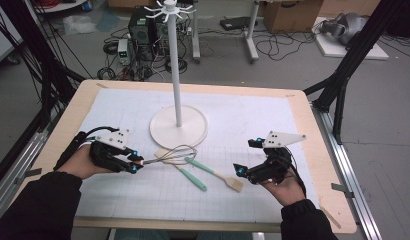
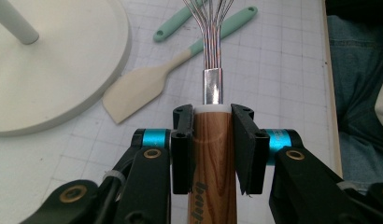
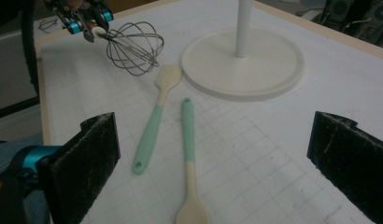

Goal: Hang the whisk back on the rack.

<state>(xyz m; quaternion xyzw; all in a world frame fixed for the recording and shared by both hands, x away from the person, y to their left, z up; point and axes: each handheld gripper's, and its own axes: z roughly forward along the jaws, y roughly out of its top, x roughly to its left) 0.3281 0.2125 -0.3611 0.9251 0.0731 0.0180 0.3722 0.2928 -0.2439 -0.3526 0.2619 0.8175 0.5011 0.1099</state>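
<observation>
We have the left gripper (image 2: 213, 140) clamping the wooden-handled wire whisk (image 2: 213, 70) near the white hook stand (image 1: 178, 127) (presumably for hanging); right gripper (image 3: 217, 154) gapes empty.

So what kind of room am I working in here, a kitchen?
Probably a lab or test workshop, not a kitchen: the table carries a gridded mat, loose cables and a computer tower sit on the floor, and black rig struts stand beside it.

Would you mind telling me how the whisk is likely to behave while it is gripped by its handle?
The whisk probably stays stiff at its round wooden handle, though that could twist between the flat jaws. Its thin wire loops likely spring if bumped. It looks light.
</observation>
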